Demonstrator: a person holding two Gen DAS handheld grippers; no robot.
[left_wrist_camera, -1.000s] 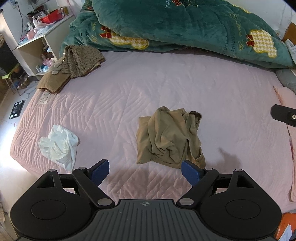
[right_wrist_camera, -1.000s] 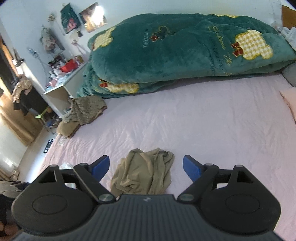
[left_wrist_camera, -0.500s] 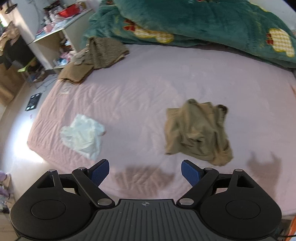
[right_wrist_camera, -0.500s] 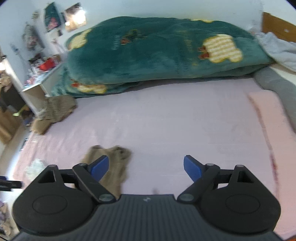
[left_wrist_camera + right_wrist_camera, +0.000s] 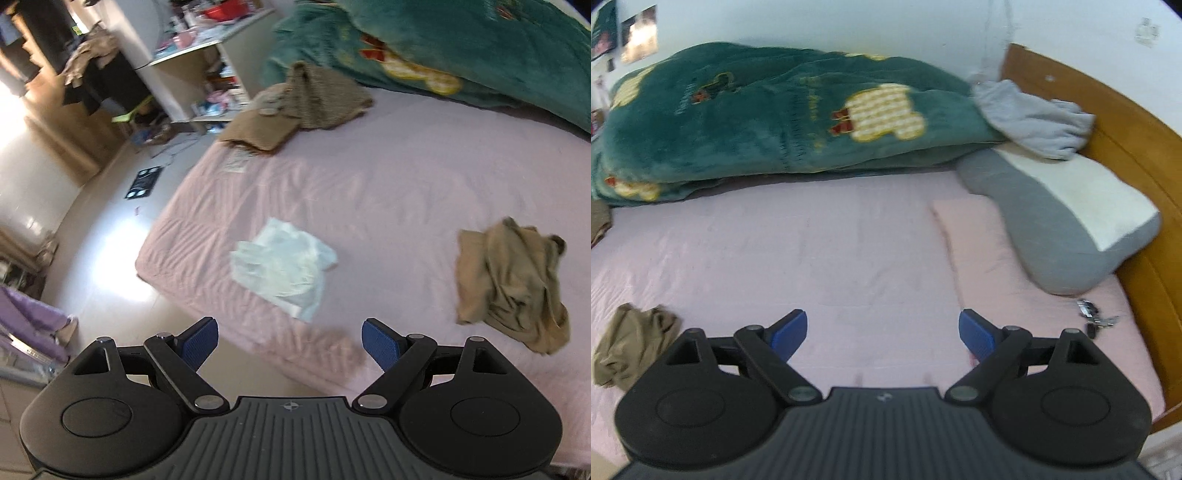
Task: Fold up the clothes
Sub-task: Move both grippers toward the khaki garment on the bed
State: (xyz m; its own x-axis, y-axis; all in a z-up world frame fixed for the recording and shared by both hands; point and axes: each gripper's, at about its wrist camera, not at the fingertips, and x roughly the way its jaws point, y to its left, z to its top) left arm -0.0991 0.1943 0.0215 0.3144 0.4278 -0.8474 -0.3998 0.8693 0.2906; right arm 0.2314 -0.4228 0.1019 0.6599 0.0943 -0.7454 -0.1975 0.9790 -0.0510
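A crumpled khaki garment (image 5: 511, 284) lies on the pink bed sheet (image 5: 388, 173), to the right in the left wrist view; in the right wrist view the khaki garment (image 5: 631, 339) sits at the far left. A white crumpled garment (image 5: 284, 266) lies near the bed's front left corner, just ahead of my left gripper (image 5: 290, 341), which is open and empty above the bed edge. My right gripper (image 5: 882, 332) is open and empty over bare sheet. A brown knit garment (image 5: 317, 96) lies at the far left corner.
A green plush blanket (image 5: 775, 114) is piled along the wall. A grey pillow (image 5: 1063, 221), a pink pillow (image 5: 982, 243) and a grey garment (image 5: 1030, 114) lie by the wooden headboard (image 5: 1126, 147). Keys (image 5: 1093, 314) rest on the sheet. A shelf unit (image 5: 207, 70) and floor are left of the bed.
My left gripper has swung left, so the khaki garment slid right and the white one is ahead. My right gripper has swung right toward the pillows. Both stayed open.
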